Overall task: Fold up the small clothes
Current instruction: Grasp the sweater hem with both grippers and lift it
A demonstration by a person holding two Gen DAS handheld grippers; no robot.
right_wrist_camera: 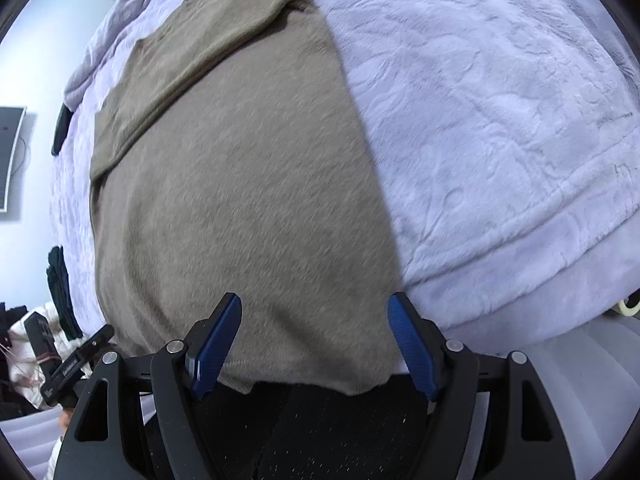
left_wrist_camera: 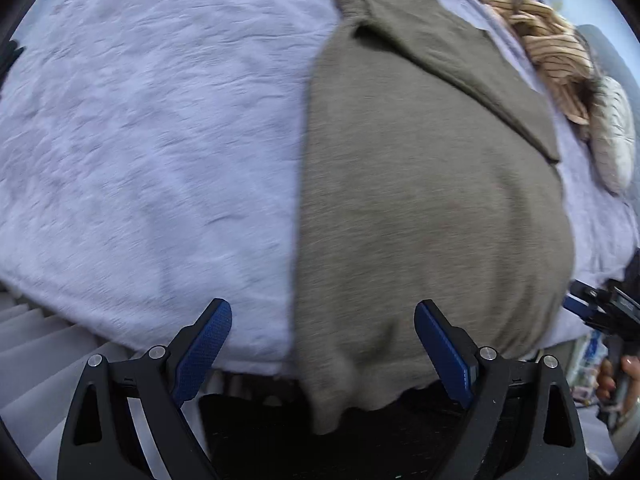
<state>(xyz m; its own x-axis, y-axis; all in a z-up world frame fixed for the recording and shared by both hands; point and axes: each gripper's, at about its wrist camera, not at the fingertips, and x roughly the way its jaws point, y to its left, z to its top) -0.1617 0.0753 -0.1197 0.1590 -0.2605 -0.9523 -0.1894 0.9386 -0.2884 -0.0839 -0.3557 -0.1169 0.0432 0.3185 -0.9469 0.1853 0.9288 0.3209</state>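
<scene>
An olive-brown knit garment [left_wrist_camera: 432, 200] lies spread flat on a lavender fleece blanket [left_wrist_camera: 152, 140], with a sleeve folded across its upper part. Its near hem hangs over the bed's front edge. My left gripper [left_wrist_camera: 323, 316] is open and empty, hovering over the garment's near left corner. The same garment shows in the right wrist view [right_wrist_camera: 240, 200]. My right gripper [right_wrist_camera: 314, 310] is open and empty above the garment's near right corner, by its hem. The other gripper shows at the left edge of the right wrist view [right_wrist_camera: 76, 356].
A striped tan garment [left_wrist_camera: 552, 44] and a white quilted item [left_wrist_camera: 612, 136] lie at the far right of the bed. Dark folded clothes [right_wrist_camera: 60, 292] sit at the bed's left side. The blanket [right_wrist_camera: 500, 120] extends to the right. The bed's edge lies just below both grippers.
</scene>
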